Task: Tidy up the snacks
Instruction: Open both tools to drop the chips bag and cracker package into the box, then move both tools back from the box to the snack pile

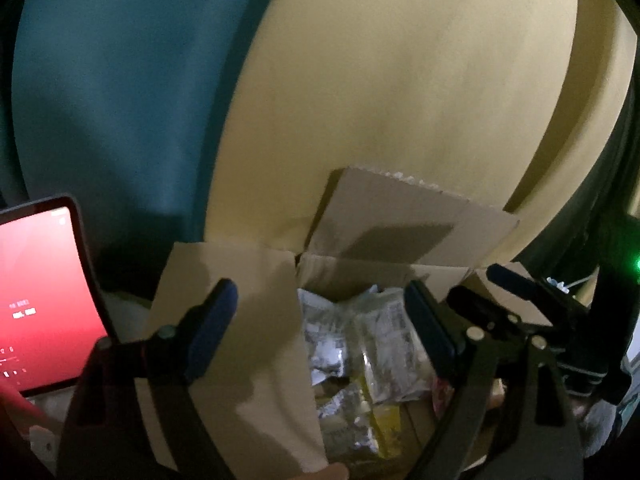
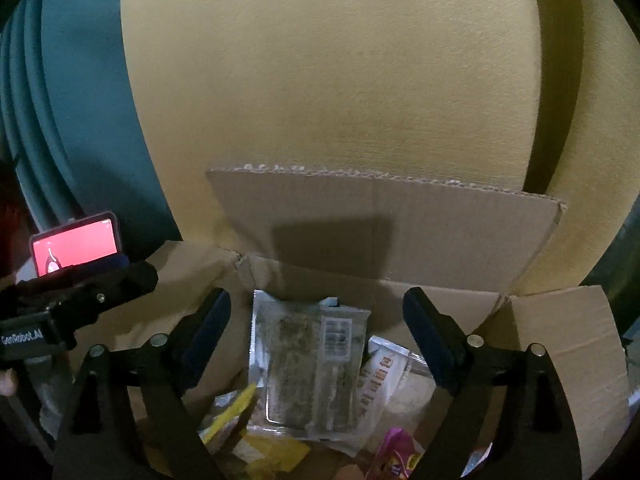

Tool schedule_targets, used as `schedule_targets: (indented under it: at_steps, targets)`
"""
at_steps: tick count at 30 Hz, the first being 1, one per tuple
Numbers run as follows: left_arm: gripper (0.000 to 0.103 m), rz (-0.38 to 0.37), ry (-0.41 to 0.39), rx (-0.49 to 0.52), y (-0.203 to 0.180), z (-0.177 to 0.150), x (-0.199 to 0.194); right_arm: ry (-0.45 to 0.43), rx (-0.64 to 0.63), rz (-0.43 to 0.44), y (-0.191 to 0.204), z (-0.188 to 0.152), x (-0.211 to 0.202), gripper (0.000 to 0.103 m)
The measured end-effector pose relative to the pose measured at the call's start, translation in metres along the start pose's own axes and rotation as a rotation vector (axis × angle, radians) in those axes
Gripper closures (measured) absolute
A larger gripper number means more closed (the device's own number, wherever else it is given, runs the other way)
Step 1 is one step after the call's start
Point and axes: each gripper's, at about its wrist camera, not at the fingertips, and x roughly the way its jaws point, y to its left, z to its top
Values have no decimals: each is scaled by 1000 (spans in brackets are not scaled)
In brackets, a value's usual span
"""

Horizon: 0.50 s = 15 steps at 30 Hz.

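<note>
1. Nearest my right camera, my right gripper [image 2: 316,348] shows two black rigid arms with dark blue pads; the jaws stand wide with nothing between the pads.
2. Below it lies a clear, flat plastic snack packet [image 2: 308,364] with a barcode label, creased and glossy, resting on other wrappers inside the cardboard box [image 2: 384,236].
3. Beside the packet I note a yellow wrapper [image 2: 236,404], a white printed pouch [image 2: 384,376] and a purple pack [image 2: 396,456], all loosely heaped on the box floor.
4. Box flaps are corrugated, matte brown, and stand raised; the rear one leans against a cream textured wall [image 2: 340,80].
5. My left gripper [image 1: 320,328], same build, has its jaws spread wide and empty, over the left flap and the box interior.
6. Both grippers point downward into the box, side by side.
7. At left a phone [image 1: 36,300] glows red.
</note>
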Motion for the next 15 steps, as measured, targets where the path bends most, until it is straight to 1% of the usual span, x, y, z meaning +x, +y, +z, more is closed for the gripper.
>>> schedule_targets:
  at_steps: [2, 8, 9, 15]
  targets:
    - [16, -6, -6, 7, 1, -2, -6, 3, -15, -5, 3, 1, -3, 13]
    - [16, -22, -32, 33, -15, 1, -18, 13, -33, -24, 7, -2, -19, 13]
    - [16, -21, -36, 36, -17, 1, -19, 12, -31, -27, 1, -3, -27, 13]
    - [16, -2, -67, 64, -27, -1, -38, 0, -27, -40, 5, -6, -51, 13]
